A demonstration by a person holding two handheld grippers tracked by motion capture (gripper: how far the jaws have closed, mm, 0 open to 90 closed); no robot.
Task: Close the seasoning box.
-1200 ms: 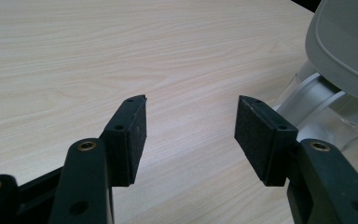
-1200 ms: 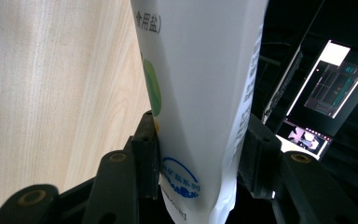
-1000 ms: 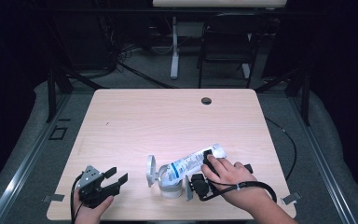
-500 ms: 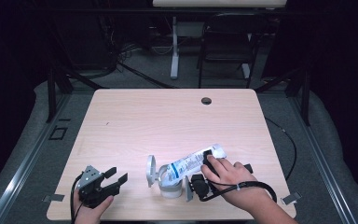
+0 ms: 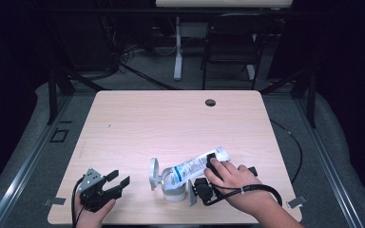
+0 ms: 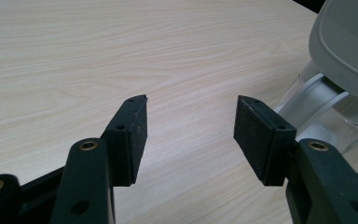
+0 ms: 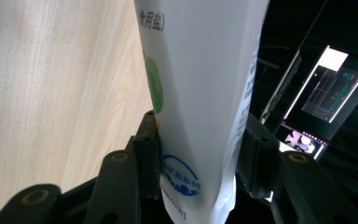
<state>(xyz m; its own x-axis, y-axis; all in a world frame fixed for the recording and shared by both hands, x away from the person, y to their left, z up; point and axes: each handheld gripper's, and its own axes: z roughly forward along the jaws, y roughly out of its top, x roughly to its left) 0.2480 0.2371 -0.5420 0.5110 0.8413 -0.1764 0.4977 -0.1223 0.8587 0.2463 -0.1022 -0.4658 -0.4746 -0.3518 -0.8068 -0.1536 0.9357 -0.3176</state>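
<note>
white bag, top print: Chinese characters "食用盐)"
white bag, blue round stamp: characters too small to read
white bag, side edge: fine print, unreadable

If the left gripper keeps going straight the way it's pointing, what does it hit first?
Probably the clear container with its grey flip lid, which lies ahead and slightly right of the open left gripper; depth is hard to judge.
</note>
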